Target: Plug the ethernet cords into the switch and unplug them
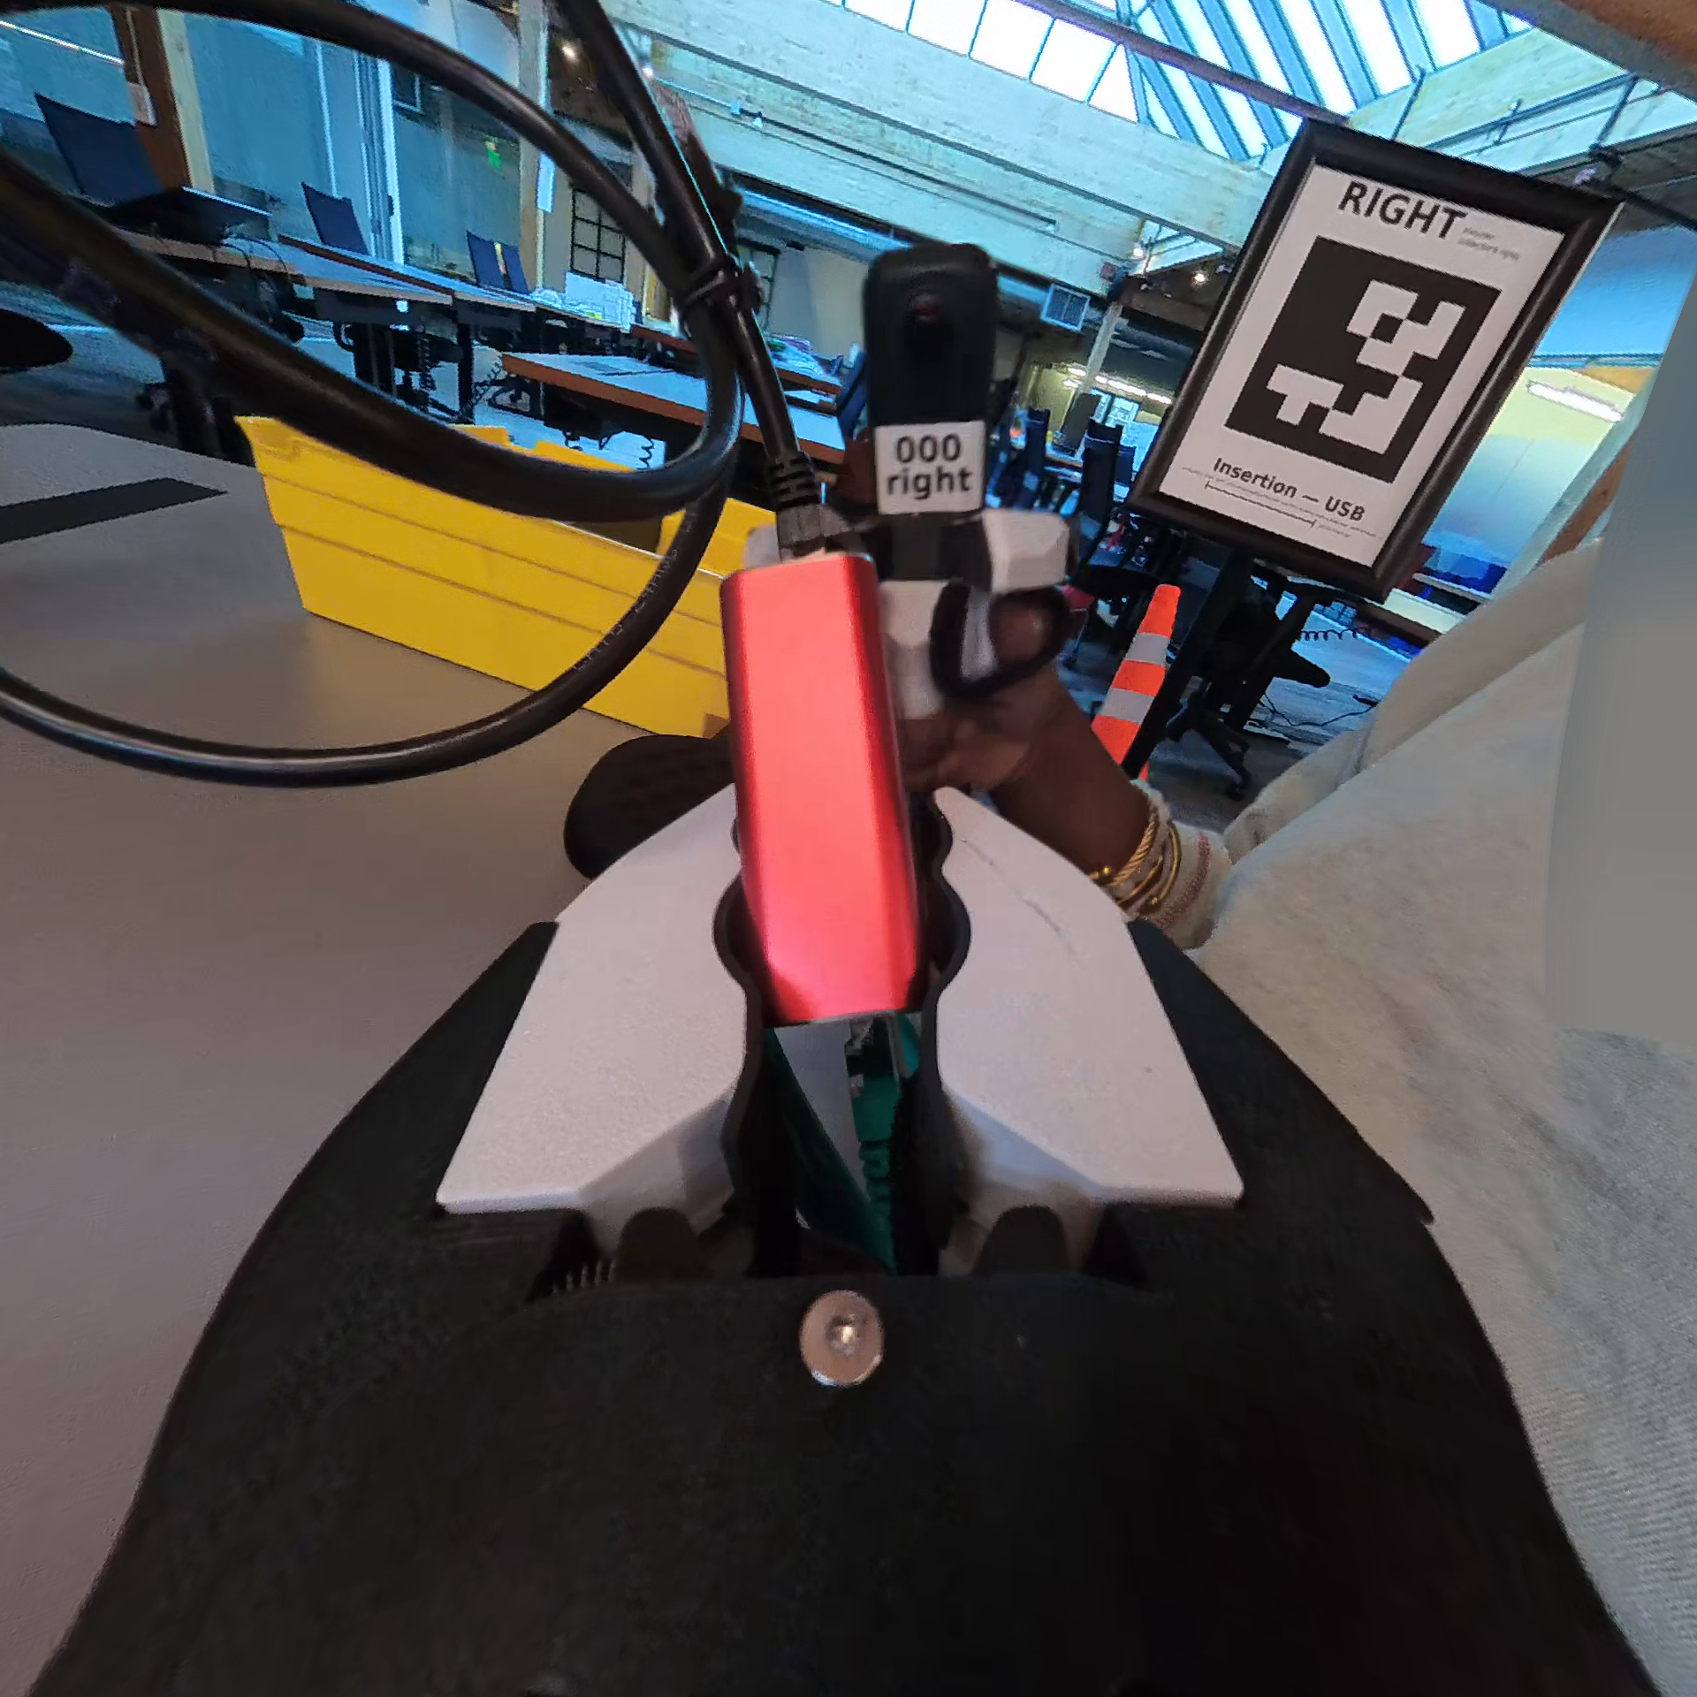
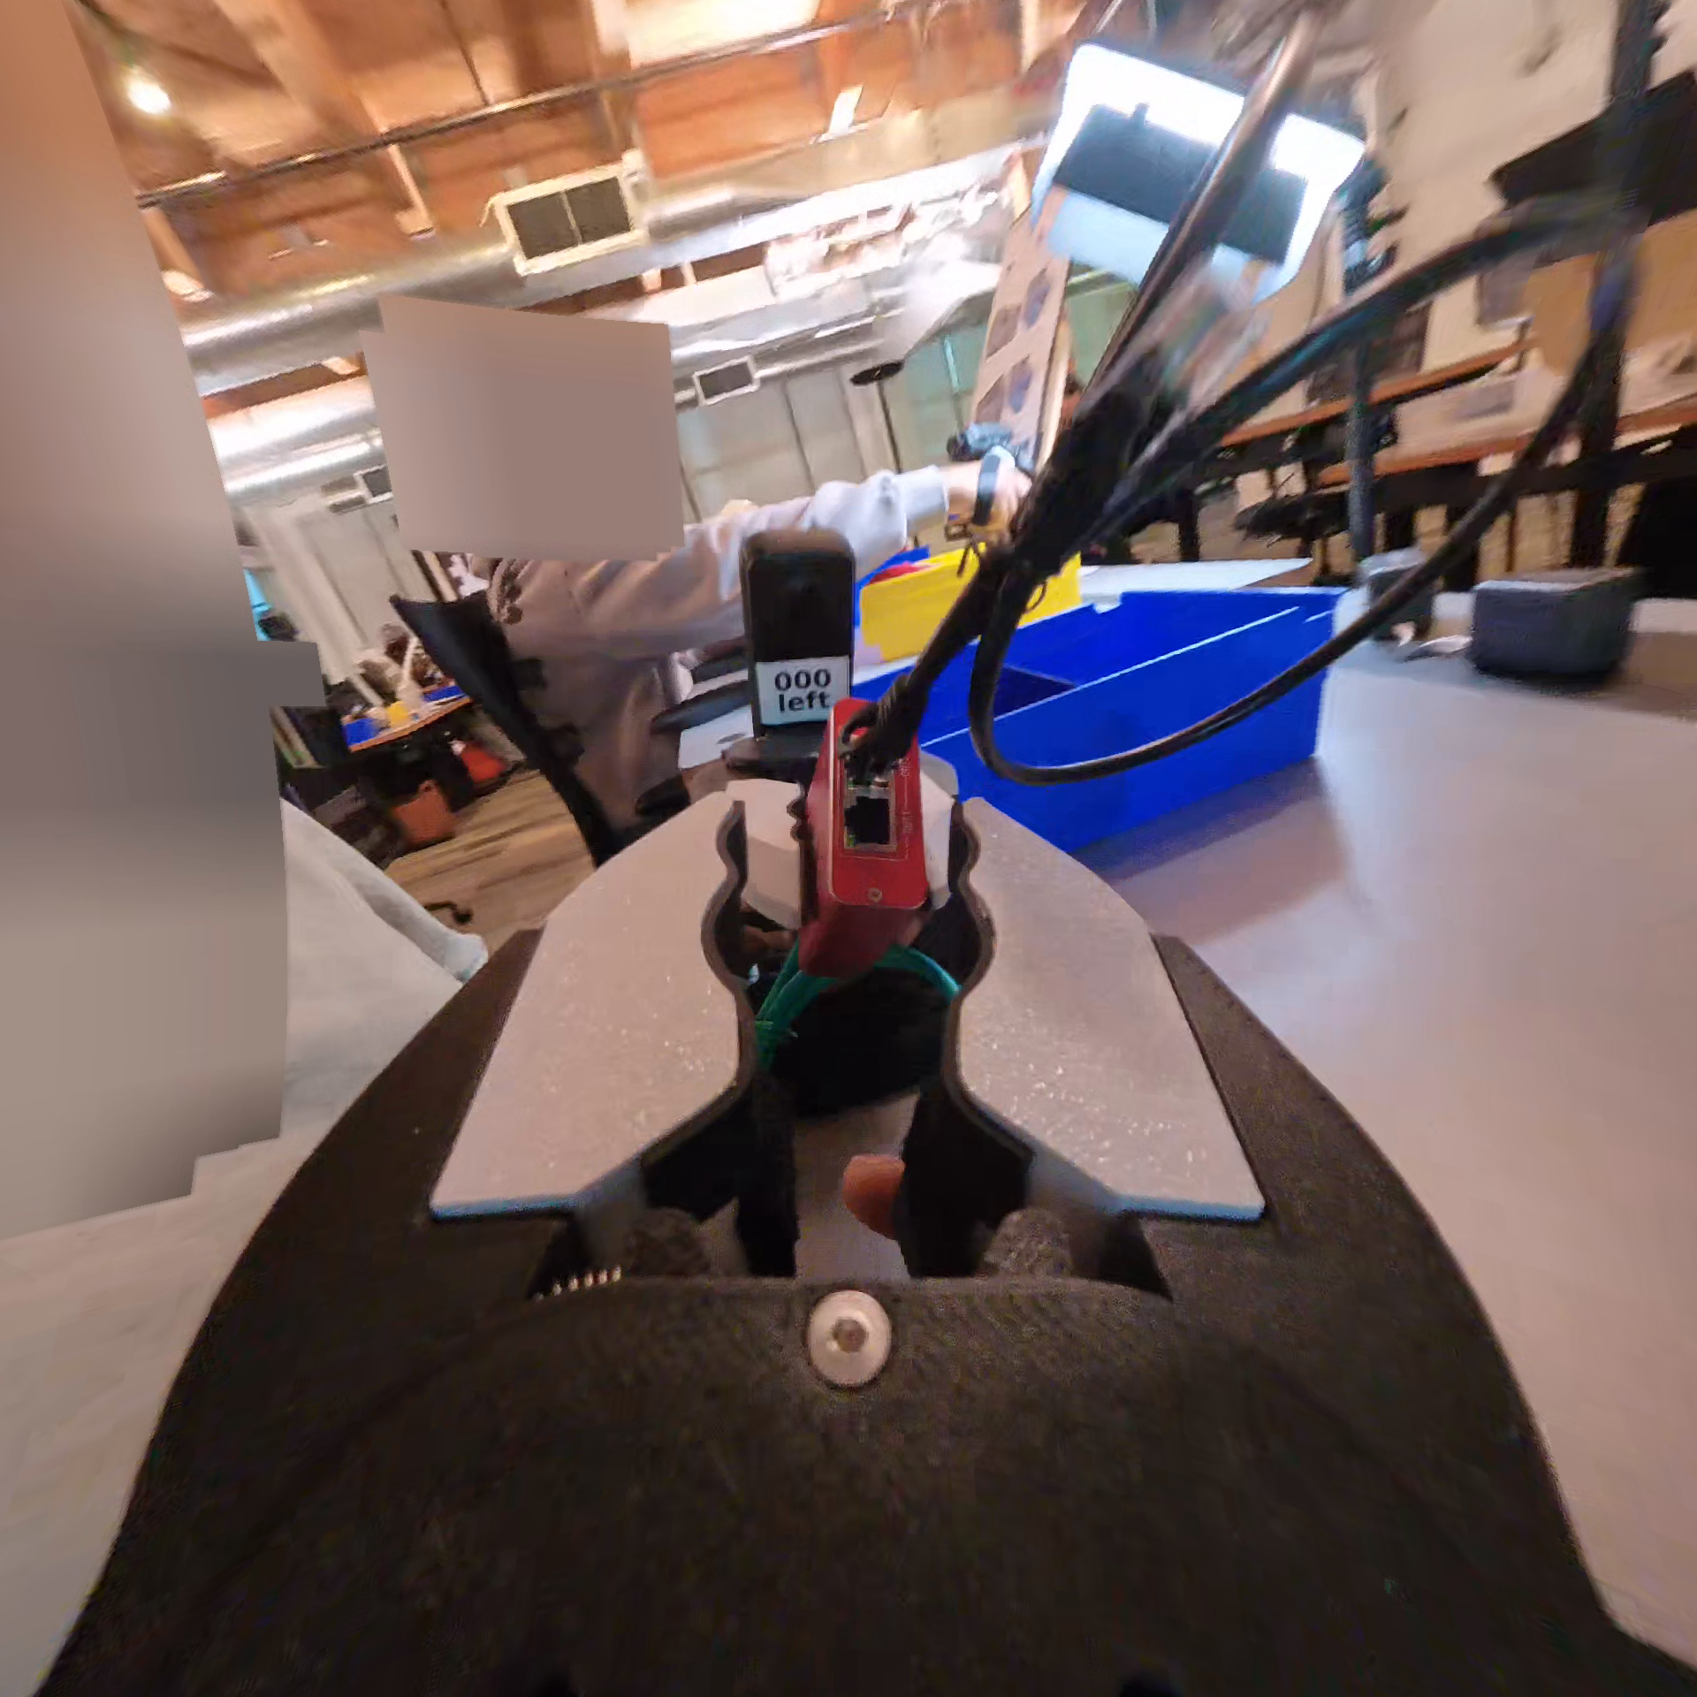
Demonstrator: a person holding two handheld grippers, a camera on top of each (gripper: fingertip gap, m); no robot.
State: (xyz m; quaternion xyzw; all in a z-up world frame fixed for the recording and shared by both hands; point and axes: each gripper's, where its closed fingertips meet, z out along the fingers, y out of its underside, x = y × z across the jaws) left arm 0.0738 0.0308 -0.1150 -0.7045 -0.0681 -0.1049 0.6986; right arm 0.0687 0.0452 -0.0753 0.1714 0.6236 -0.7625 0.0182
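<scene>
The left gripper [image 1: 831,927] has its jaws pinching the red switch [image 1: 820,790], which stands lengthwise between them, its far end rising past the tips. At that far end a black cord [image 1: 643,459] is plugged in and loops away up and to the left of the jaws. At the near end, down inside the jaws, a green cord [image 1: 872,1166] enters the switch. Just beyond the left jaws a hand [image 1: 1001,716] grips the other tool. The right gripper [image 2: 849,882] faces the switch [image 2: 863,826] end-on; its jaws stand close on either side of the red body, but whether they press on it I cannot tell. One port on that face holds the black cord [image 2: 973,588]; the port below it is open. Left of the left jaws a yellow bin [image 1: 459,560] sits on the grey bench [image 1: 230,918]; right of the right jaws lies a blue bin [image 2: 1148,698].
</scene>
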